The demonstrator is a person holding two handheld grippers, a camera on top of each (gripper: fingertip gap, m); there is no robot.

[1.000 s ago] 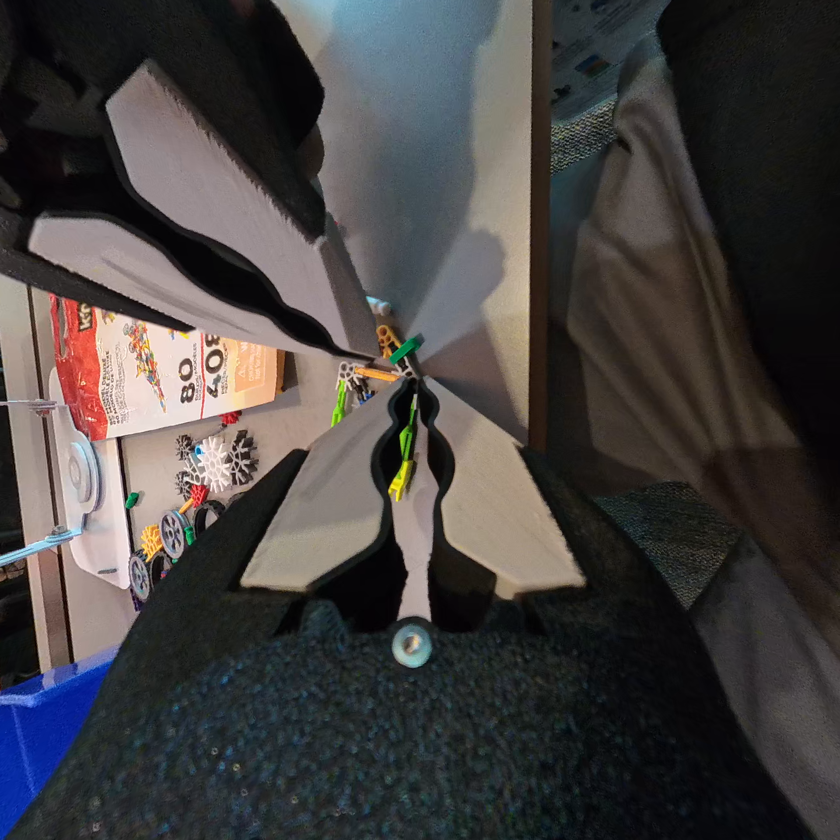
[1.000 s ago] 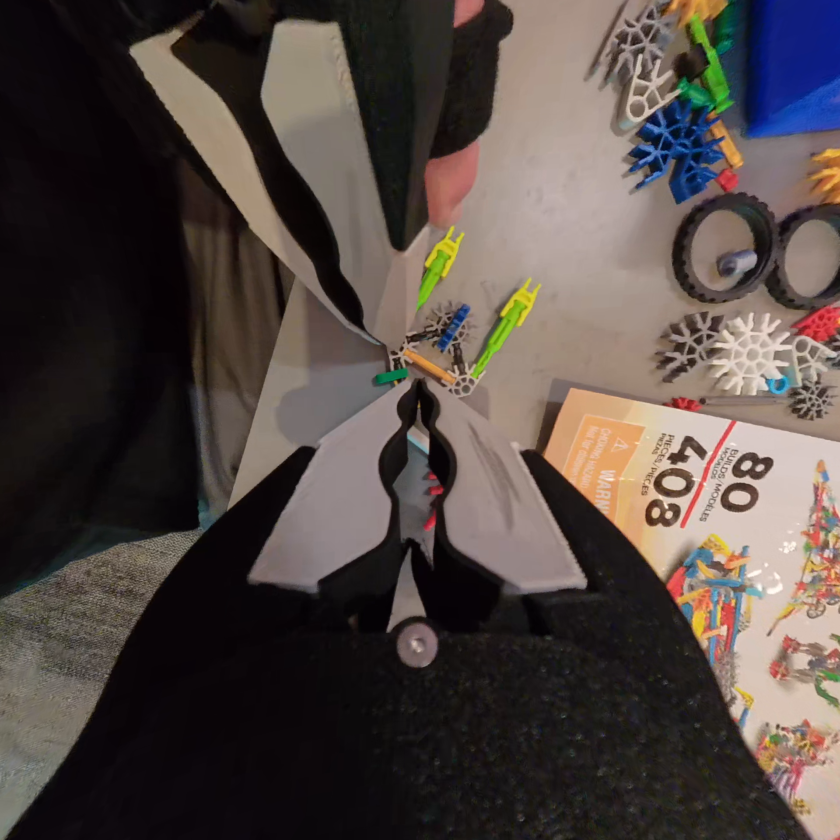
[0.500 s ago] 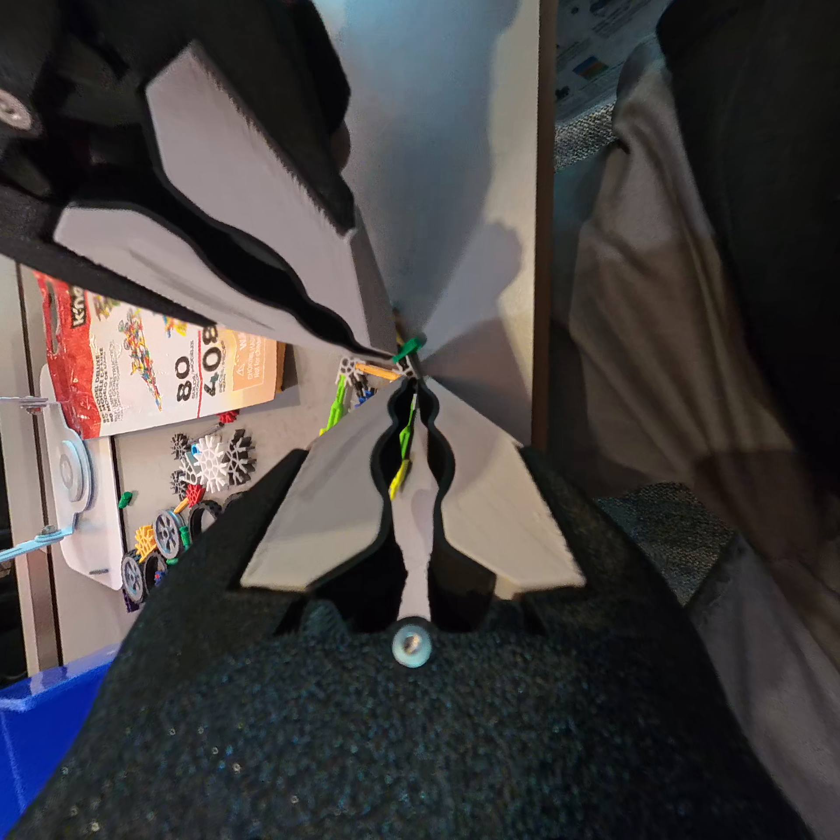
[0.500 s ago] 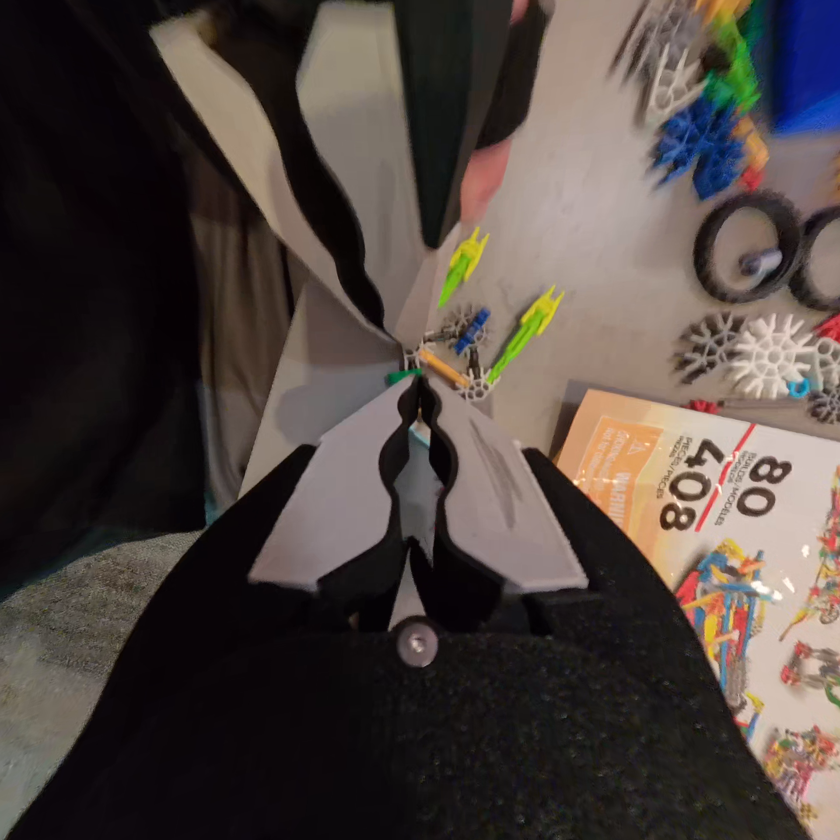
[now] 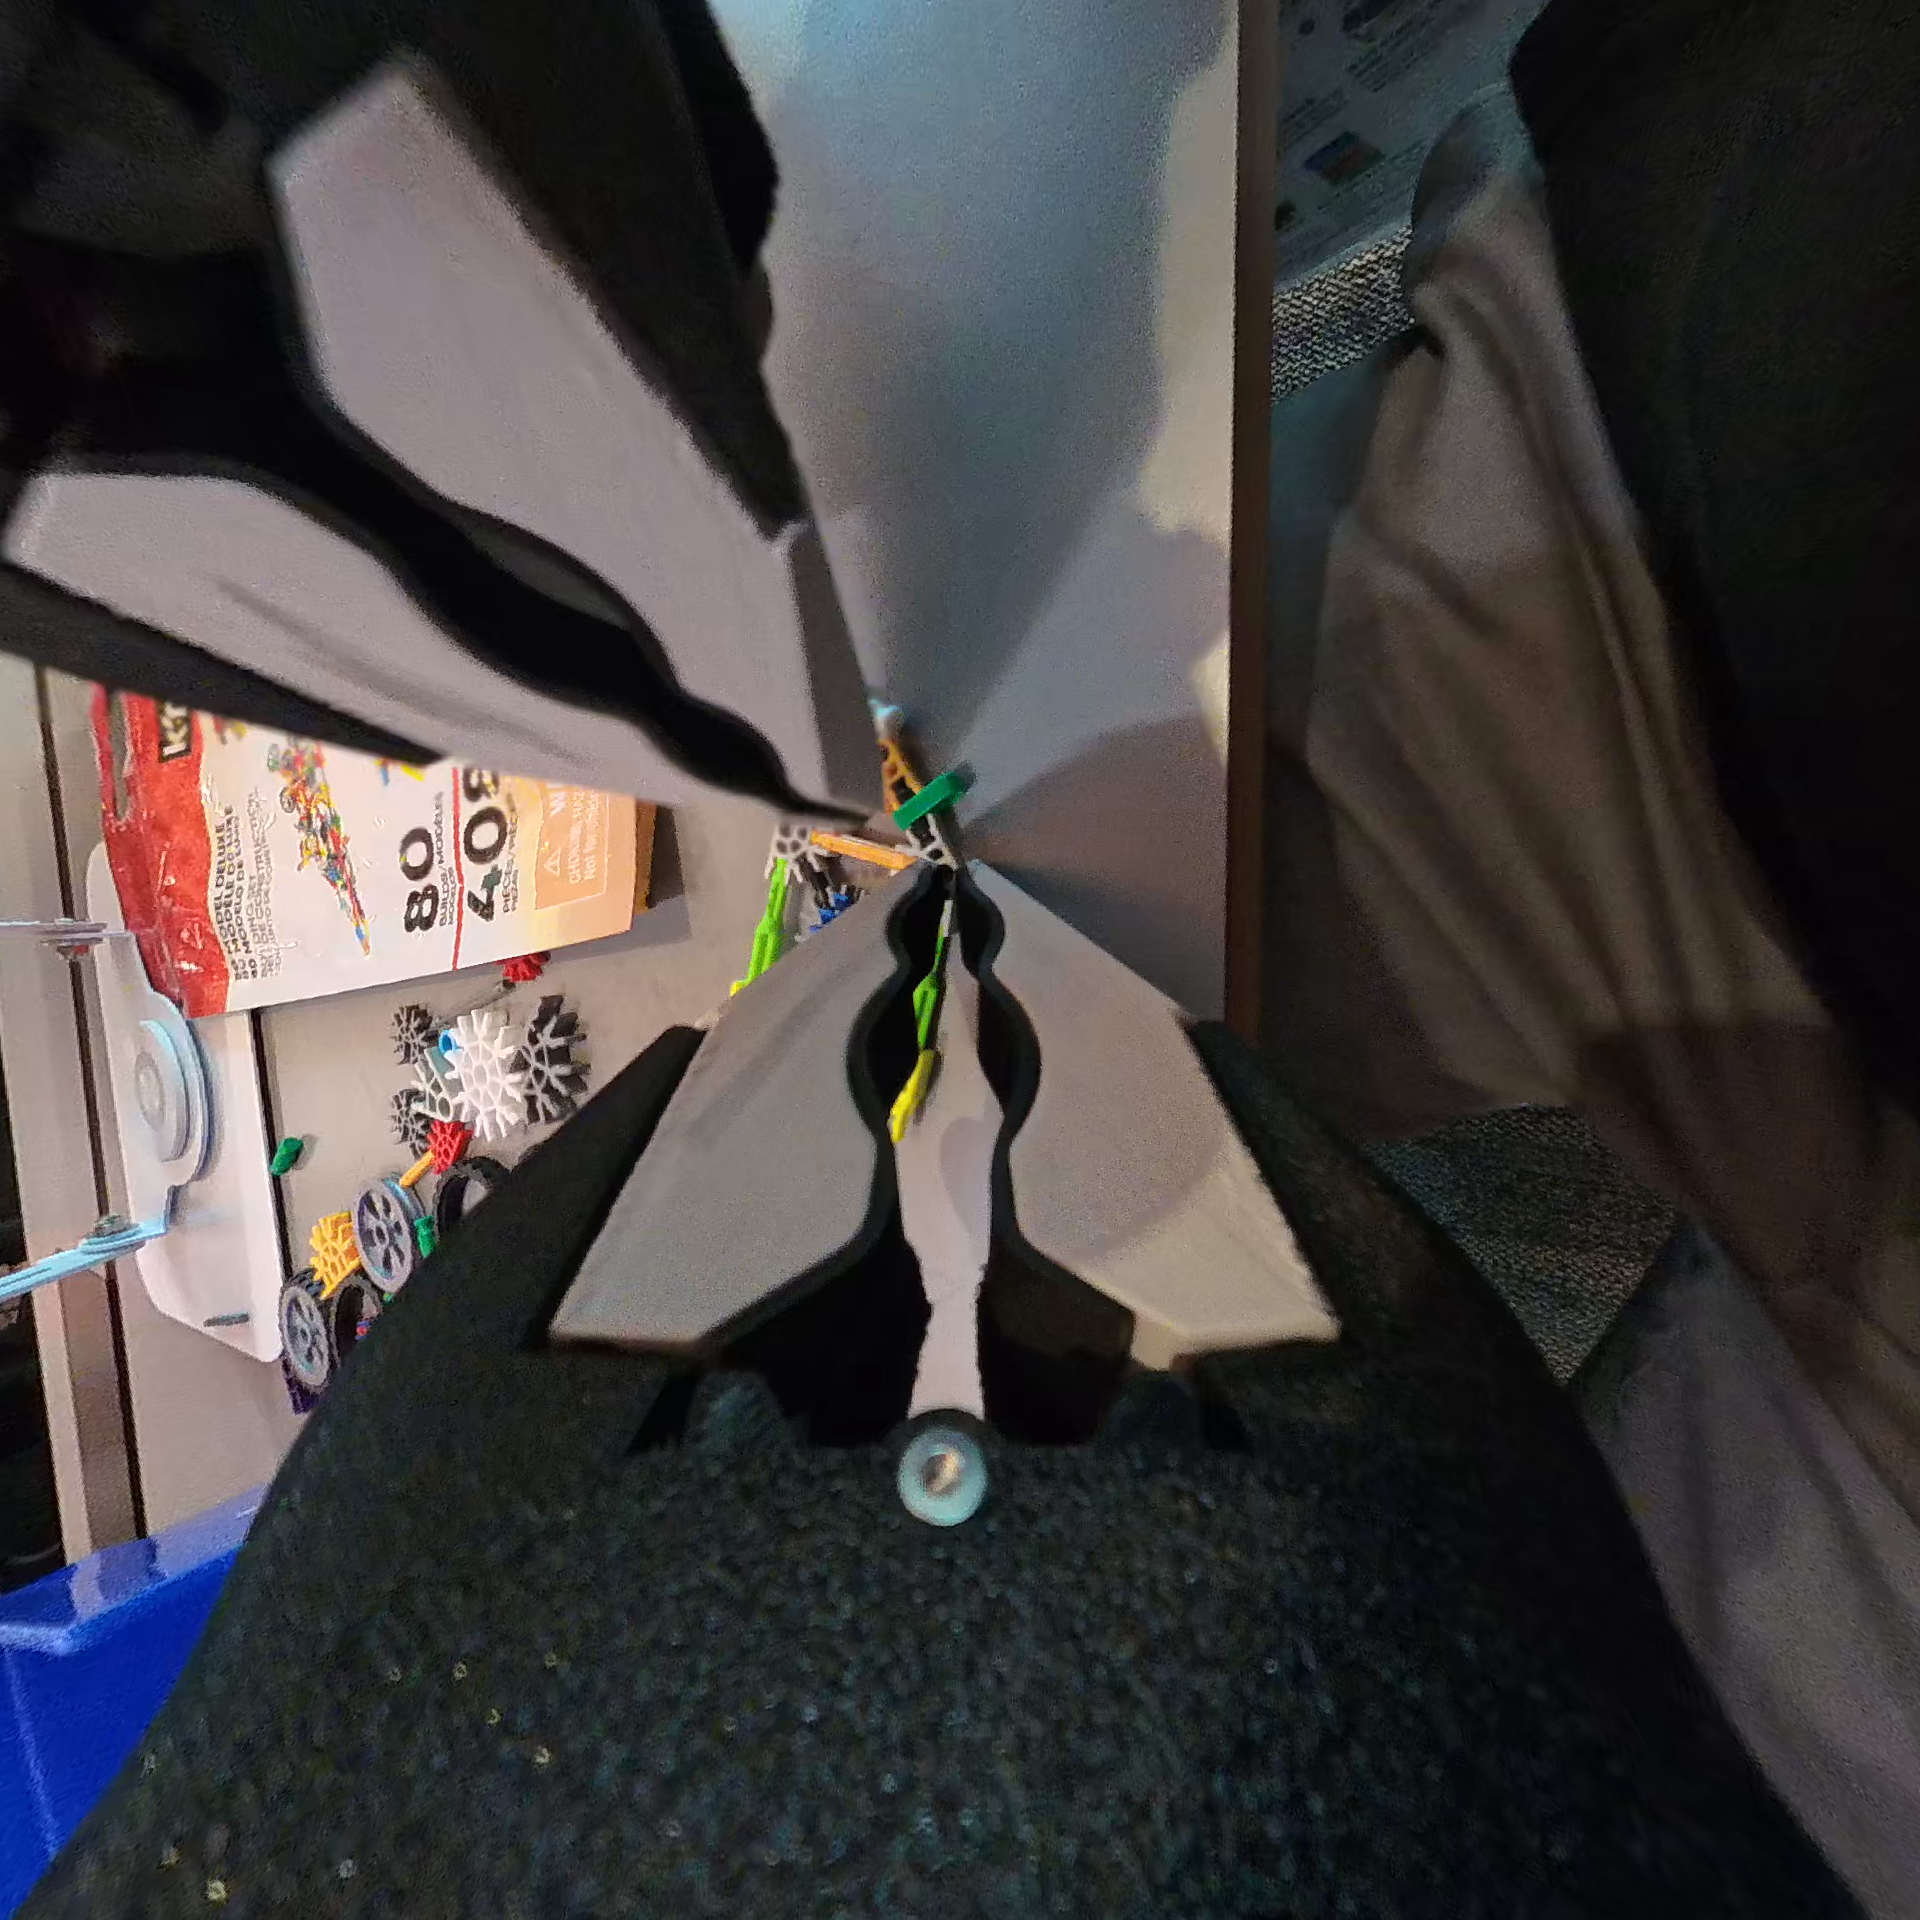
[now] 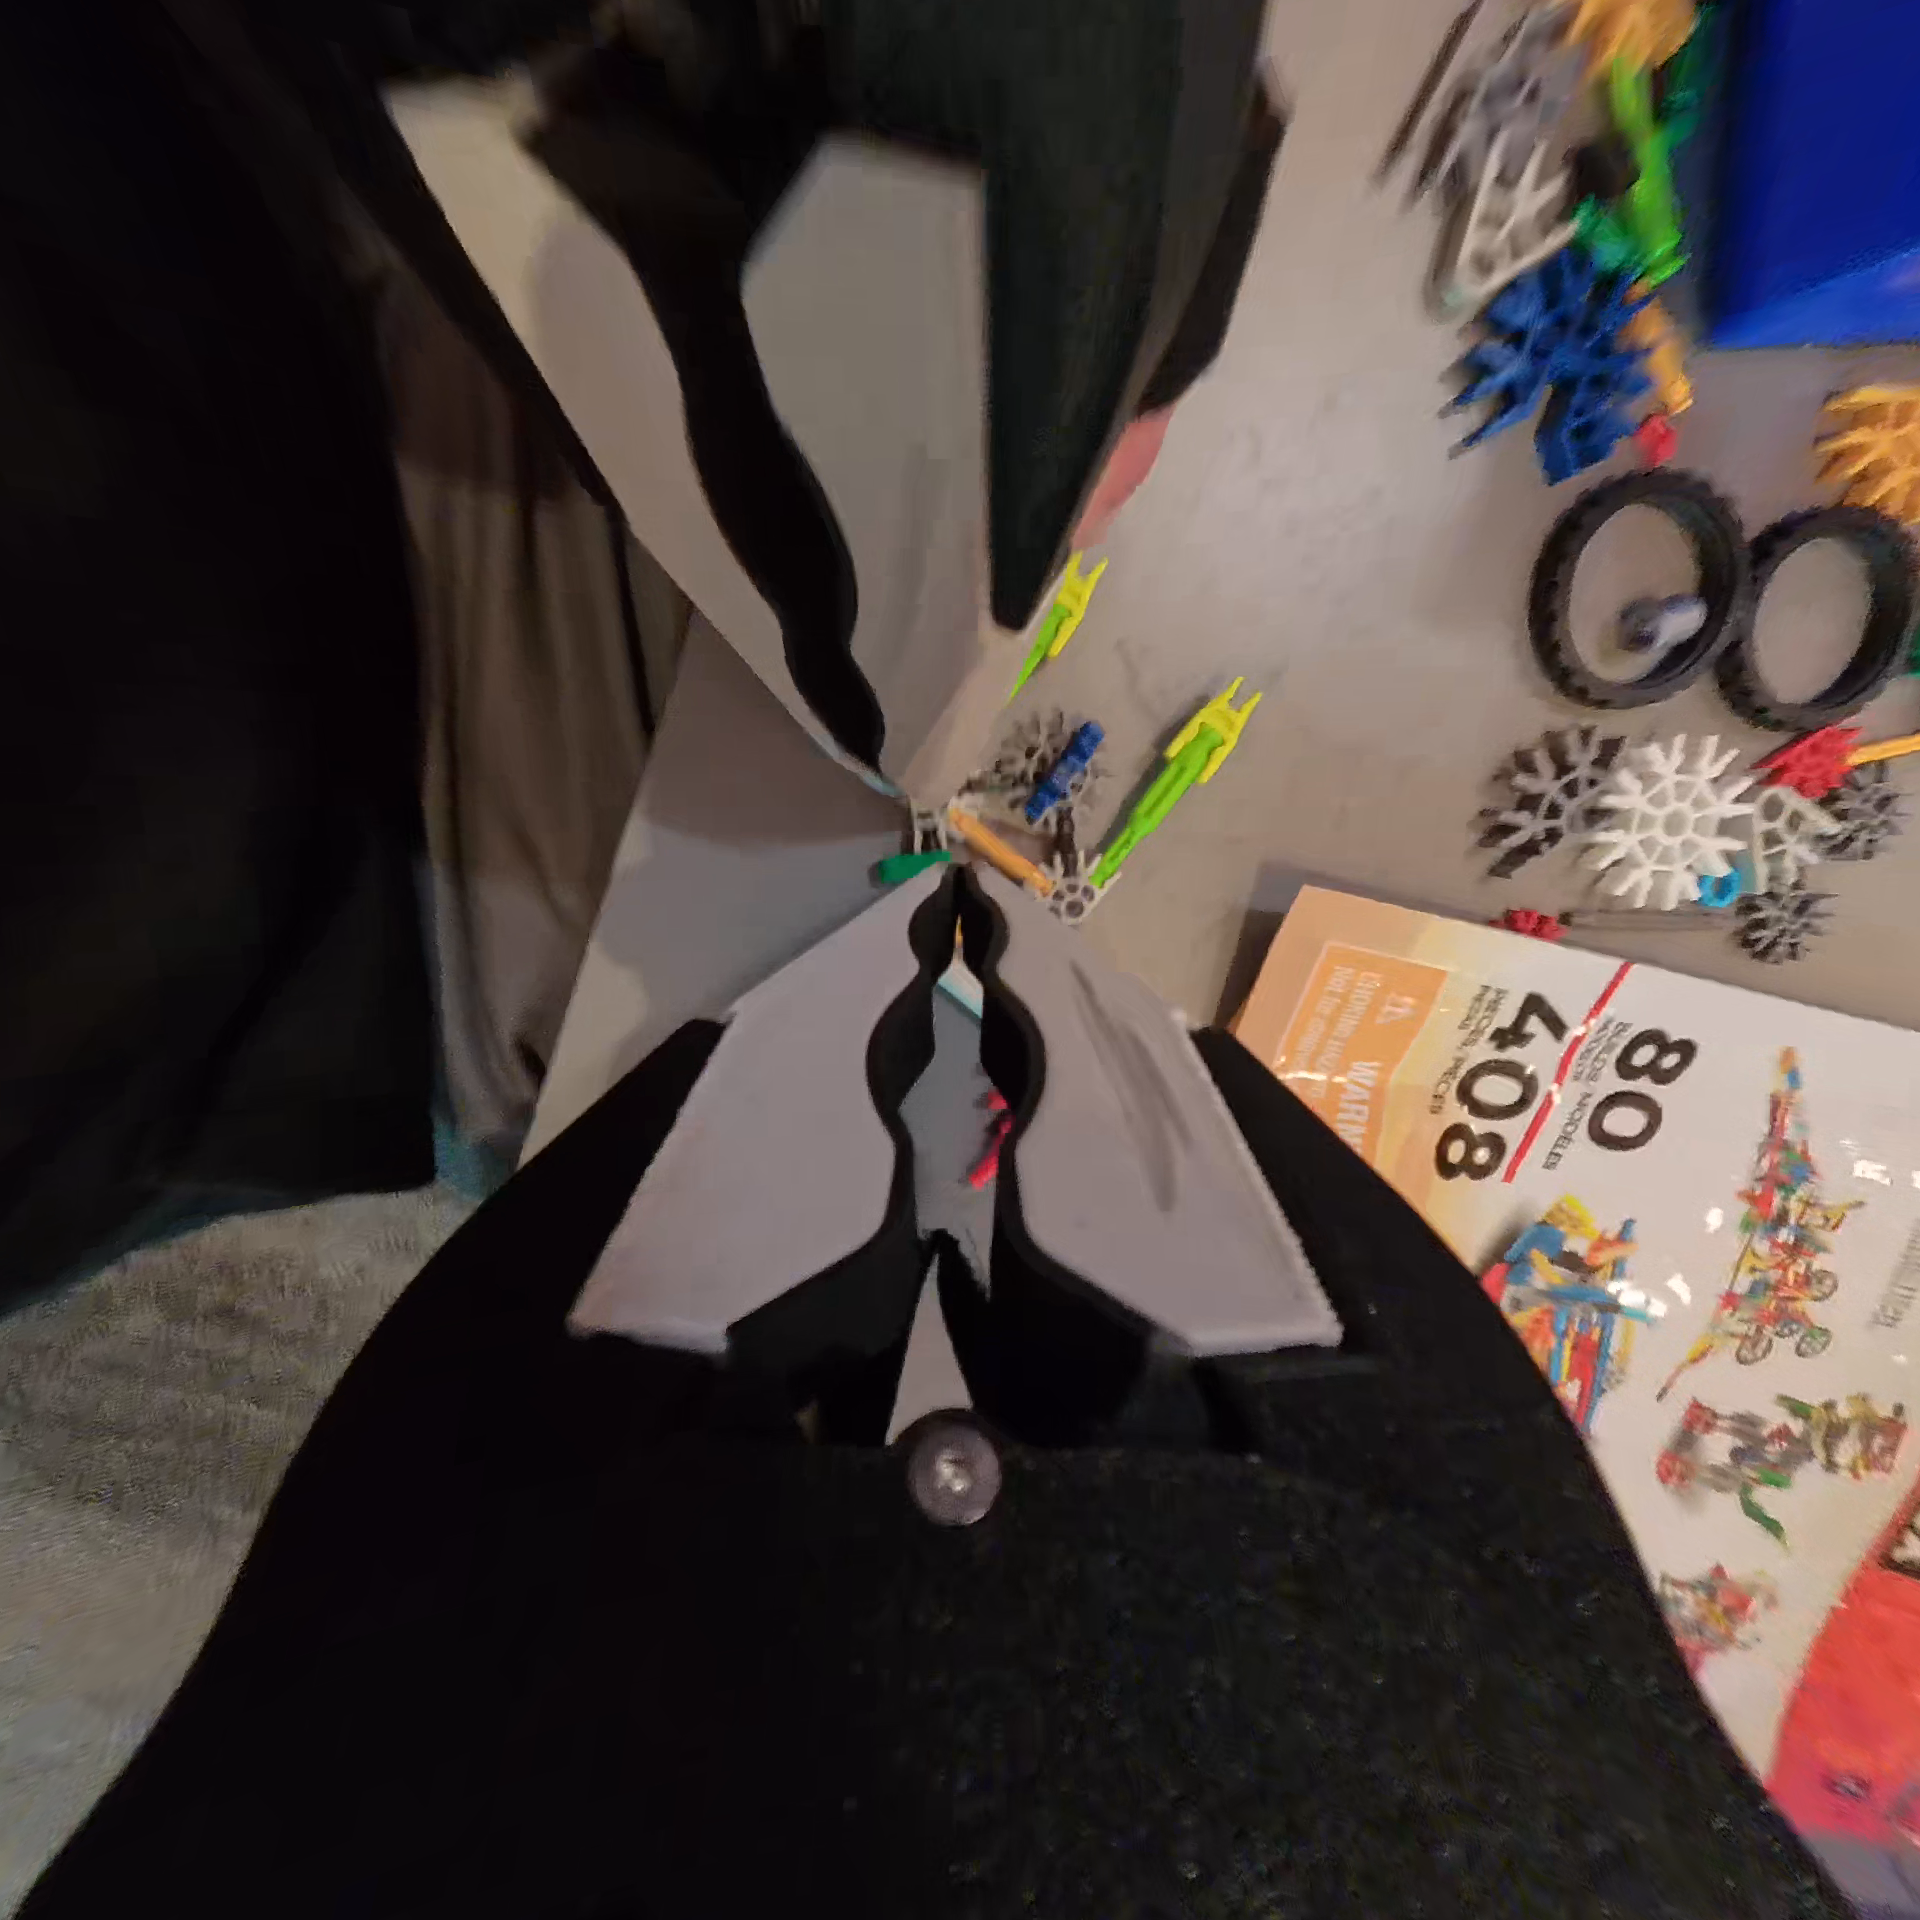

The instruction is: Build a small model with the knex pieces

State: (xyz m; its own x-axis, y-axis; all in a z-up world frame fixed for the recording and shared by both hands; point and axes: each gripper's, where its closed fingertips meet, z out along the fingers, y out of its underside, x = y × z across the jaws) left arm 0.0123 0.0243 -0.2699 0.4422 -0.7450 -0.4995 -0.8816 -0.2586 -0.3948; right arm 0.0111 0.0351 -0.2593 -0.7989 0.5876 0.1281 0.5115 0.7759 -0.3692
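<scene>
My left gripper (image 5: 945,878) is shut on a grey connector (image 5: 928,850) of a small toy assembly held above the grey table (image 5: 997,364). A green and yellow rod (image 5: 920,1039) shows in the gap between its fingers. My right gripper (image 6: 956,883) is shut on a short orange rod (image 5: 899,769) and meets the left tip to tip. The assembly (image 6: 1023,831) has an orange rod (image 6: 997,854), a second grey connector (image 6: 1075,894), a green rod (image 6: 1148,816), a blue piece (image 6: 1060,769) and a short dark green rod (image 6: 909,868). A hand's fingertip (image 6: 1127,468) shows behind the left gripper.
A printed toy bag (image 6: 1558,1195) lies beside the grippers, also in the left wrist view (image 5: 364,862). Black tyres (image 6: 1642,613), a white snowflake connector (image 6: 1673,821), a blue connector (image 6: 1569,353) and a blue bin (image 6: 1829,156) lie beyond. The table edge (image 5: 1247,520) and a person's clothing are close.
Both grippers stay shut and tip to tip. The right gripper has shifted, so the table pieces drift and blur in its view. The right gripper looms larger in the left view.
</scene>
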